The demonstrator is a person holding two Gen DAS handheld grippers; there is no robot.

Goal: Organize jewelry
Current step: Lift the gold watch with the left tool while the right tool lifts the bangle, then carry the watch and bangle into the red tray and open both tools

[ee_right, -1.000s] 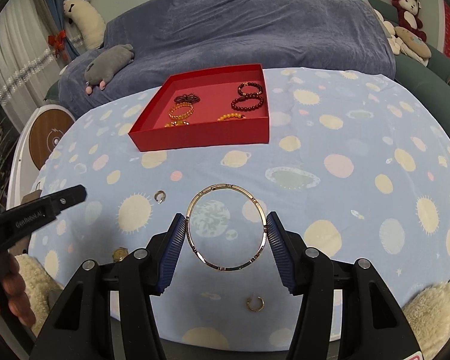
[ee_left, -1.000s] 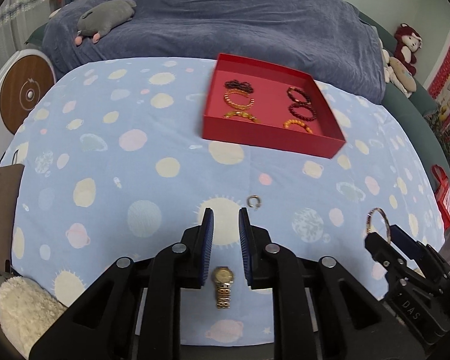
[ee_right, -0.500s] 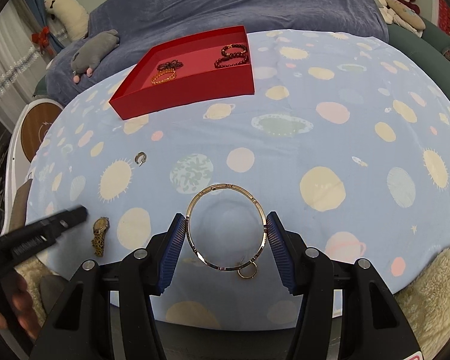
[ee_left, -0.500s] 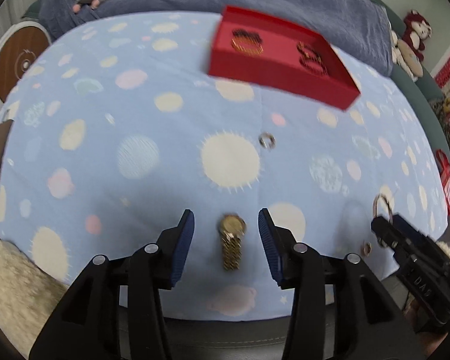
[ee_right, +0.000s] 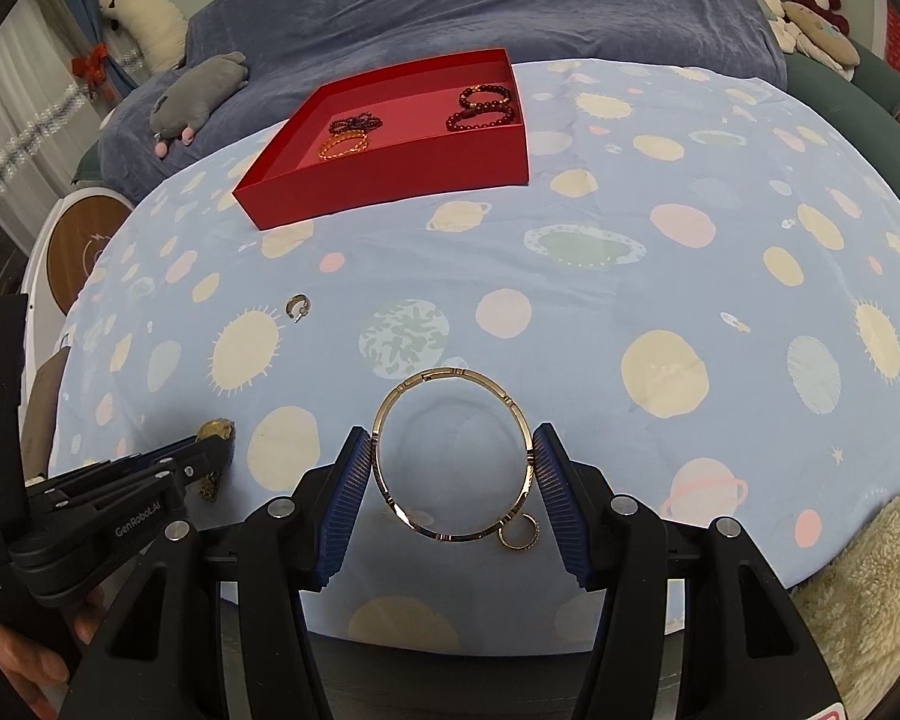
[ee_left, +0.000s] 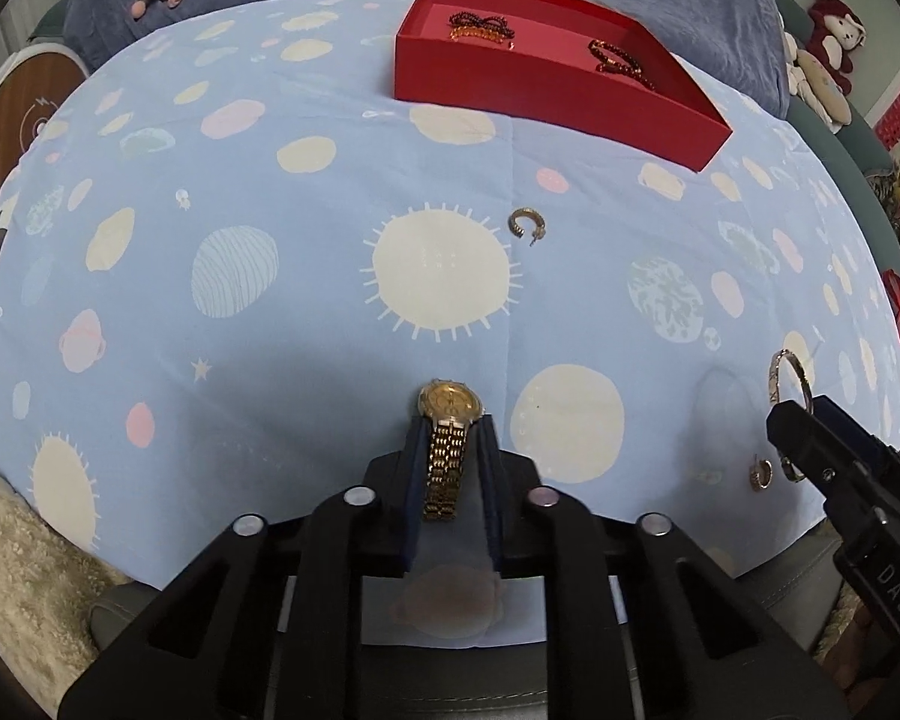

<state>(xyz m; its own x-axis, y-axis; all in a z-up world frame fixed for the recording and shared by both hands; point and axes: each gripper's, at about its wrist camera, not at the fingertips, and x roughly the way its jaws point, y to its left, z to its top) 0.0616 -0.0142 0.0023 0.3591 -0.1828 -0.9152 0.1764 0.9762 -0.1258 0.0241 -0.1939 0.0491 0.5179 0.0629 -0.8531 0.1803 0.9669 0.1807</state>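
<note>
A bench [ee_left: 306,312] draped in a pale blue cloth printed with suns and planets carries the jewelry. Near its near edge the gold watch [ee_left: 447,450] is laid flat, its long axis running from the near edge toward the far edge, dial at the far end and the link band trailing back toward the camera. The left tongs [ee_left: 450,468] are set down over it, their jaws closing; the blue pads are seen on either side of the band, pressed against it, with the dial just past the fingertips.

The right tongs [ee_right: 453,468] are held about half open and are clamped on a thin gold bangle [ee_right: 453,453], which is gripped at its two opposite sides so that its ring stands facing the camera, above the cloth. A small gold hoop [ee_right: 519,531] is seen lying on the cloth close to the near edge, just under the bangle's lower right. A second small hoop [ee_left: 525,225], its gap and post turned to the right, is placed nearer the middle of the bench, beside a large printed sun.

A red tray [ee_right: 390,180] is set toward the far edge. Dark beaded bracelets [ee_right: 480,108] are kept at its right side, and an orange bracelet [ee_right: 342,146] with a darker one behind it at its left.

A grey plush [ee_right: 201,96] is seen on the blue blanket beyond the bench.
</note>
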